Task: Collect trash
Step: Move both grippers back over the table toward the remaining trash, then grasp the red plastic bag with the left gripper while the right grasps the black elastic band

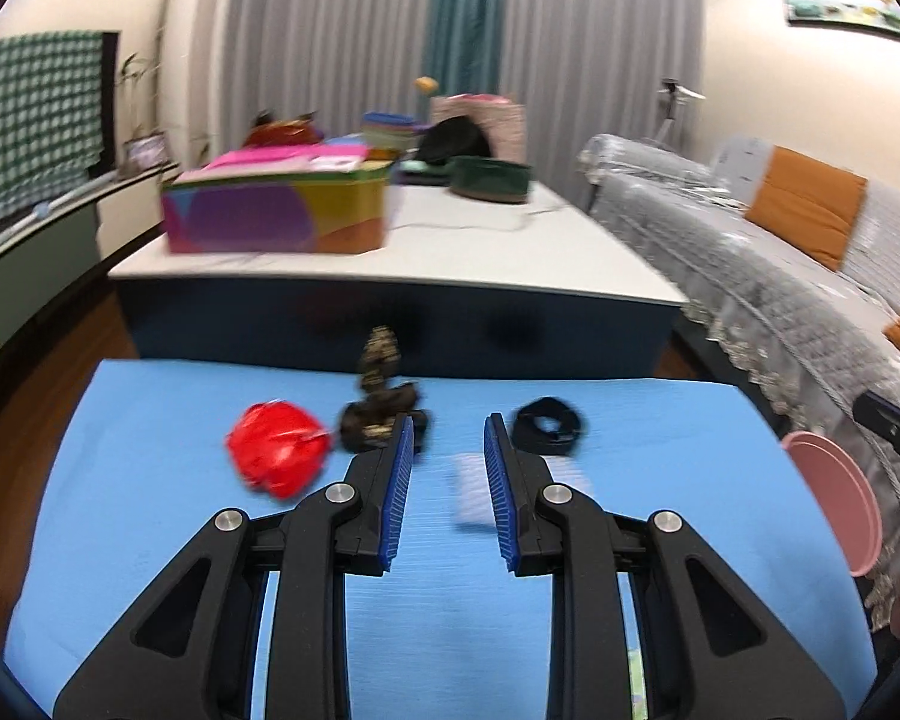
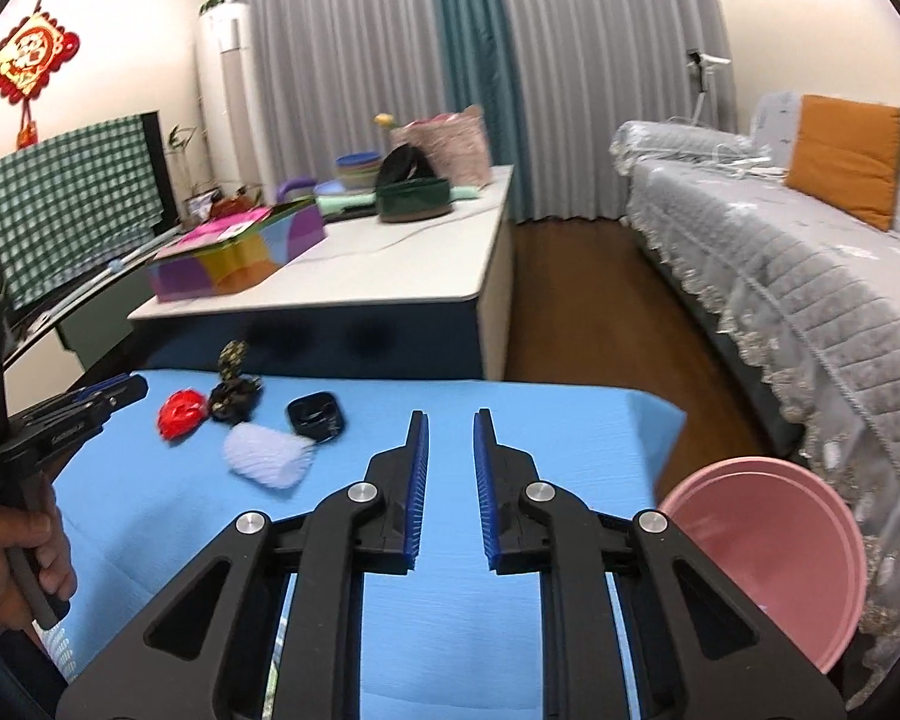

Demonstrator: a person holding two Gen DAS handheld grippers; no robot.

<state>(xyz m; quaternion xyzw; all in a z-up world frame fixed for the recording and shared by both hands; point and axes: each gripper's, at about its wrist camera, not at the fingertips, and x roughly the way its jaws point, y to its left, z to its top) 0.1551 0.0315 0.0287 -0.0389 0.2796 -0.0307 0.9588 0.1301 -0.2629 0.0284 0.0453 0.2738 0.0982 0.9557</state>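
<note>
On the blue mat [image 1: 150,510] lie a crumpled red wrapper [image 1: 279,447], a dark gold-patterned wrapper [image 1: 381,402], a black round piece [image 1: 549,425] and a white crumpled paper [image 1: 471,489]. My left gripper [image 1: 449,429] is open and empty, its fingers on either side of the white paper. My right gripper [image 2: 450,420] is open and empty above the mat's right part [image 2: 570,420]. The right wrist view shows the red wrapper [image 2: 180,413], dark wrapper [image 2: 231,397], black piece [image 2: 317,417], white paper [image 2: 267,456] and the left gripper [image 2: 129,389] at the far left.
A pink basin [image 2: 774,558] stands off the mat's right edge, also in the left wrist view [image 1: 834,498]. A low white table [image 1: 450,252] with a colourful box [image 1: 276,210] stands behind the mat. A grey covered sofa [image 2: 810,276] runs along the right.
</note>
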